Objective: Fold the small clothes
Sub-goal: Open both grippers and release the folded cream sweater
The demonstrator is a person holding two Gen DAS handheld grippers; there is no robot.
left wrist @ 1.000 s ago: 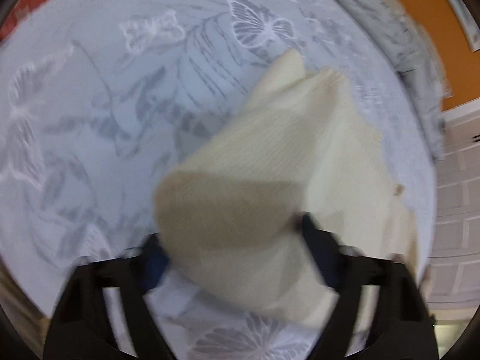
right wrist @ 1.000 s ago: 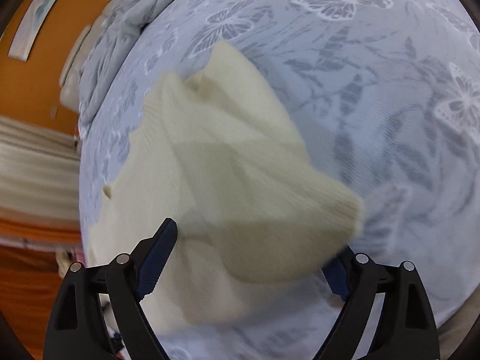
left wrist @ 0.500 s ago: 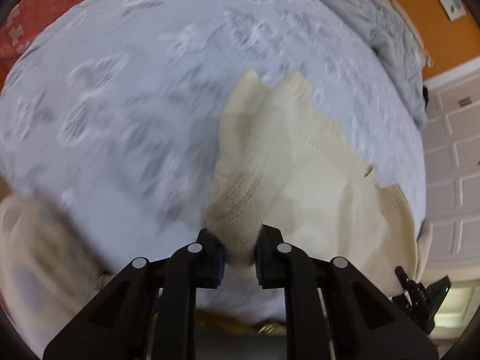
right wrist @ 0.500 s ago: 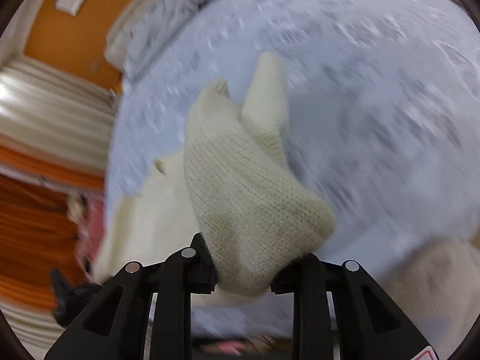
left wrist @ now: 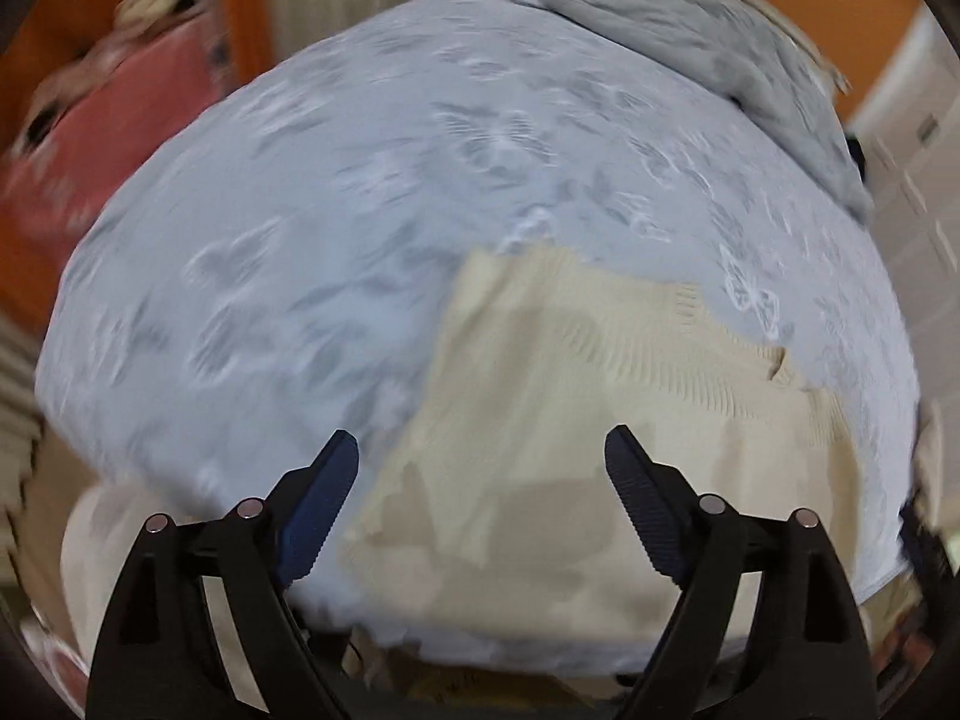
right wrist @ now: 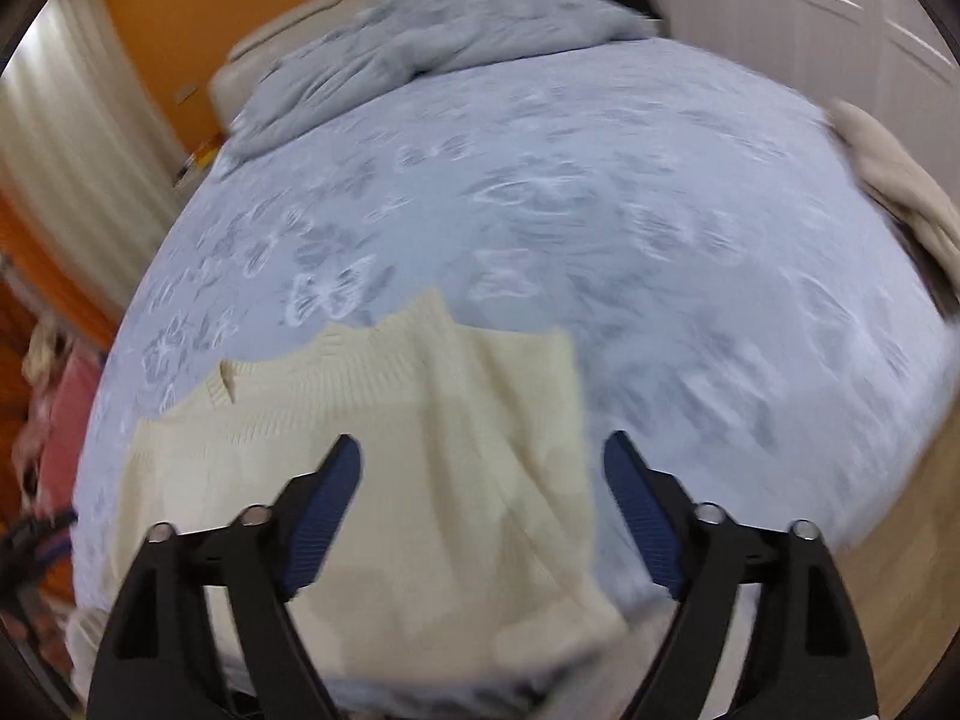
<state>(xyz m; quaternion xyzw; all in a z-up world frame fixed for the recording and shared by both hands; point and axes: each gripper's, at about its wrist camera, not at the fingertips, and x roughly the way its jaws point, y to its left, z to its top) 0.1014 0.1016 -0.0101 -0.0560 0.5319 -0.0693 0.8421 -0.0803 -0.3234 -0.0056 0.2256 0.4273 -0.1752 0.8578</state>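
Left wrist view: a crumpled grey duvet lies at the upper right of the butterfly-print bedspread; a red item sits upper left. The cream knit sweater lies flat at lower centre, near the bed's lower edge. The left gripper is opening wide above it, holding nothing. Right wrist view: the right gripper is likewise opening, empty, over the sweater; open bedspread fills the right, beige cloth at its edge.
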